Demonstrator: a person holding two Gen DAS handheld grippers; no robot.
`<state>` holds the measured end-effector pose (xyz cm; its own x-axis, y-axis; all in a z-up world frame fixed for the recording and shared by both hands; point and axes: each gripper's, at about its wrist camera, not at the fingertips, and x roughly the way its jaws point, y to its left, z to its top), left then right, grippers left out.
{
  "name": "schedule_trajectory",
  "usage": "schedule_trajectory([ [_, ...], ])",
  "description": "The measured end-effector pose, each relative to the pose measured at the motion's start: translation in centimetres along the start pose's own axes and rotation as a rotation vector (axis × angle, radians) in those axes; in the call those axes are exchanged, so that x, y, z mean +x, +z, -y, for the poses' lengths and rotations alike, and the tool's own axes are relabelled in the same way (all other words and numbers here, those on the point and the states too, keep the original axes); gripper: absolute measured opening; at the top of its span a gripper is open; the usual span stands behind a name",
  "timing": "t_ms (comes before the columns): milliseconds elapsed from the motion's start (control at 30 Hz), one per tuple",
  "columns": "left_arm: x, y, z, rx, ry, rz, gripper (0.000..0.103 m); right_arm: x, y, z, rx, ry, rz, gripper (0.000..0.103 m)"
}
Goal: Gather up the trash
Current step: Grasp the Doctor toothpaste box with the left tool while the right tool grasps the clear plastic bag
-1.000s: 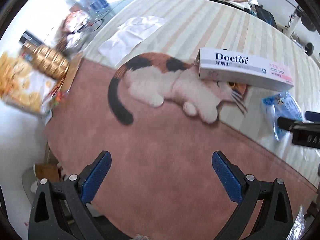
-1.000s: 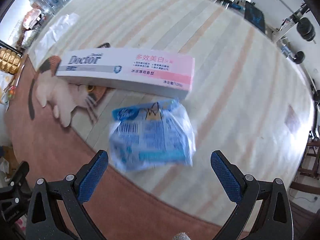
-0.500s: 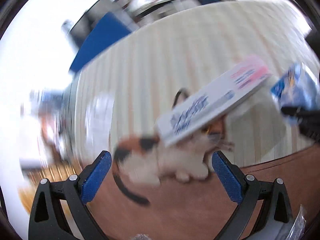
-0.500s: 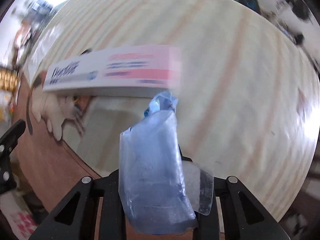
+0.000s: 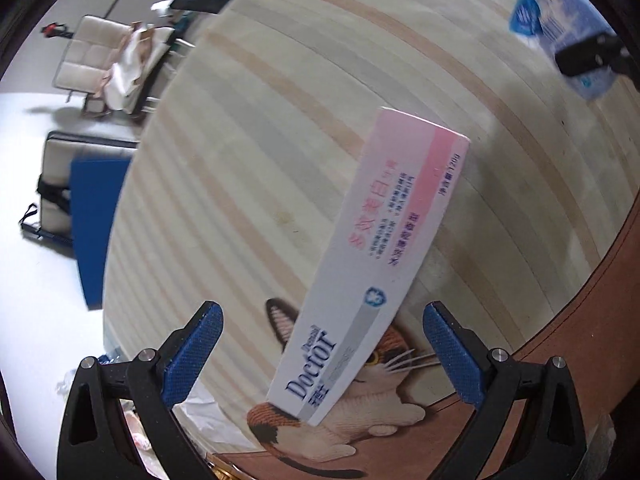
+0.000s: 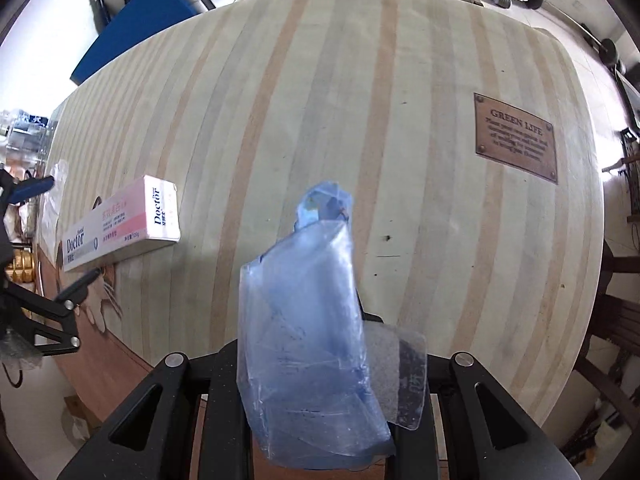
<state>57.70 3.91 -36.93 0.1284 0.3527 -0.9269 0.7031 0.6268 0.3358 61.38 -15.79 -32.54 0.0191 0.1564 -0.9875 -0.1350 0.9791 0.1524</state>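
A white and pink "Doctor" toothpaste box lies on the striped wooden table, its near end over a cat picture on a brown mat. My left gripper is open, its blue pads either side of the box's near end, apart from it. The box also shows in the right wrist view. My right gripper is shut on a crumpled blue plastic wrapper and holds it above the table. The wrapper also shows in the left wrist view.
A brown mat with a cat picture covers the table's near edge. A brass plaque sits on the table at the right. A blue panel and chairs stand beyond the table. Clear plastic and gold items lie at the left.
My right gripper has shut on the blue wrapper and lifted it off the table. My left gripper has swung round and moved up to the near end of the toothpaste box.
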Motion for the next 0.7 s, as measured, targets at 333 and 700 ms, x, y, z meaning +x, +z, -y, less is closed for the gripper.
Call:
schedule_trajectory([
  [333, 2.0, 0.4, 0.7, 0.043, -0.103, -0.033, 0.054, 0.2, -0.4, 1.2, 0.016, 0.001, -0.007, 0.025],
  [700, -1.1, -2.4, 0.3, -0.105, -0.111, 0.033, 0.051, -0.7, 0.2, -3.2, -0.035, 0.013, 0.015, 0.025],
])
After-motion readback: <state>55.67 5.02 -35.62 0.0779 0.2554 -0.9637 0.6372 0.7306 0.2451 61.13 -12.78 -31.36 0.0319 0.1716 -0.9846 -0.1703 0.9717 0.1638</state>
